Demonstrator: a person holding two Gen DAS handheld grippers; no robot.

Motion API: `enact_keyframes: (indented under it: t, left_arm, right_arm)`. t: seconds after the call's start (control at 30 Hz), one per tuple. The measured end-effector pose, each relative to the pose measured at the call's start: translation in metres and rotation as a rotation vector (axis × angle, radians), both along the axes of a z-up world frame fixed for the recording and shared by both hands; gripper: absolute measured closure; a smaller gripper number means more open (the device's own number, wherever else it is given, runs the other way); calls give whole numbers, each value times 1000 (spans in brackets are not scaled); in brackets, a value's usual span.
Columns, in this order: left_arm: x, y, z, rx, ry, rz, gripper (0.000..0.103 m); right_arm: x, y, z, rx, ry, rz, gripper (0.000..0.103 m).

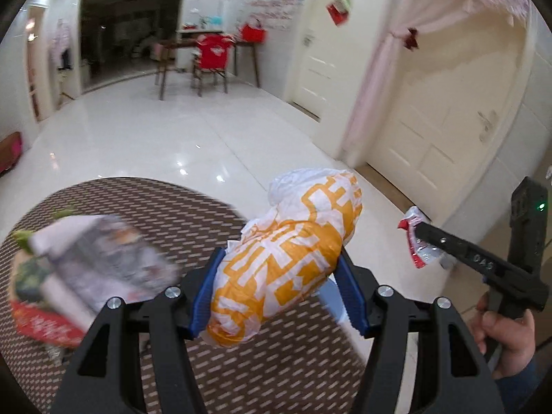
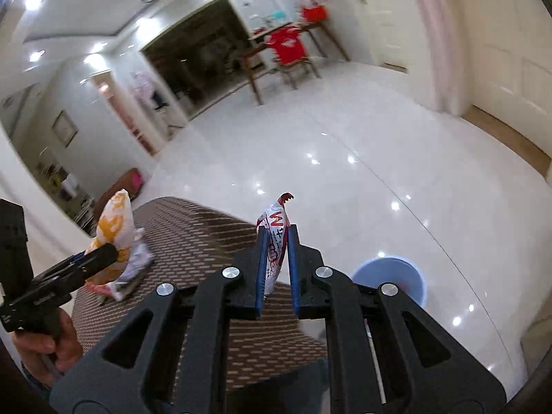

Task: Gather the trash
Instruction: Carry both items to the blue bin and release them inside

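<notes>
My left gripper (image 1: 281,258) is shut on a crumpled orange-and-white plastic bag (image 1: 286,262), held above the round brown table (image 1: 172,207). My right gripper (image 2: 277,238) is shut on a red-and-white snack wrapper (image 2: 274,231), lifted over the table edge. In the left wrist view the right gripper (image 1: 419,229) shows at the right with the wrapper (image 1: 415,241). In the right wrist view the left gripper (image 2: 110,252) shows at the left with the bag (image 2: 114,231). A pale blue bin (image 2: 390,276) stands on the floor below the right gripper.
More litter lies on the table: a grey printed packet (image 1: 103,258), a red wrapper (image 1: 41,324) and green scraps (image 1: 24,238). The white tiled floor (image 1: 172,131) stretches to a dining table with a red-covered chair (image 1: 212,55). Cream doors (image 1: 448,127) are to the right.
</notes>
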State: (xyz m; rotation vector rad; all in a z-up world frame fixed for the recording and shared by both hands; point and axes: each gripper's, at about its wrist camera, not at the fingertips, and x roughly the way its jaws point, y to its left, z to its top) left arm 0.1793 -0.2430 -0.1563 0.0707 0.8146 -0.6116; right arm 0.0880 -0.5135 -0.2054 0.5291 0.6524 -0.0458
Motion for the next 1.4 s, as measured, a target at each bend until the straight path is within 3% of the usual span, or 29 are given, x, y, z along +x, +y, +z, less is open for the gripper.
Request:
enact_keyframes:
  t: [0.23, 0.43, 0.7, 0.83, 0.9, 0.93, 0.97, 1.0, 1.13, 1.4]
  left_arm:
    - [25, -99, -34, 42, 122, -128, 41]
    - [48, -165, -64, 104, 187, -172, 41]
    - [70, -213, -110, 187, 271, -192, 41]
    - [84, -229, -131, 209, 361, -181, 33]
    - [86, -227, -141, 216, 394, -177, 25]
    - [88, -230, -148, 231, 412, -175, 22]
    - [90, -232, -152, 244, 424, -170, 19]
    - [91, -232, -156, 252, 435, -165, 15]
    - [96, -227, -167, 282, 473, -139, 10]
    - [86, -212, -148, 249, 412, -132, 9]
  right_arm:
    - [11, -60, -37, 46, 80, -68, 91]
    - [26, -91, -64, 79, 131, -93, 91]
    - [34, -116, -98, 128, 185, -117, 90]
    - [34, -129, -112, 174, 203, -148, 88]
    - [33, -133, -117, 195, 211, -170, 70]
    - [31, -134, -118, 201, 211, -177, 46]
    - [28, -136, -119, 208, 208, -189, 38]
    - [25, -138, -119, 210, 203, -201, 37]
    - [14, -144, -117, 192, 218, -253, 7]
    - [0, -145, -97, 140, 212, -305, 6]
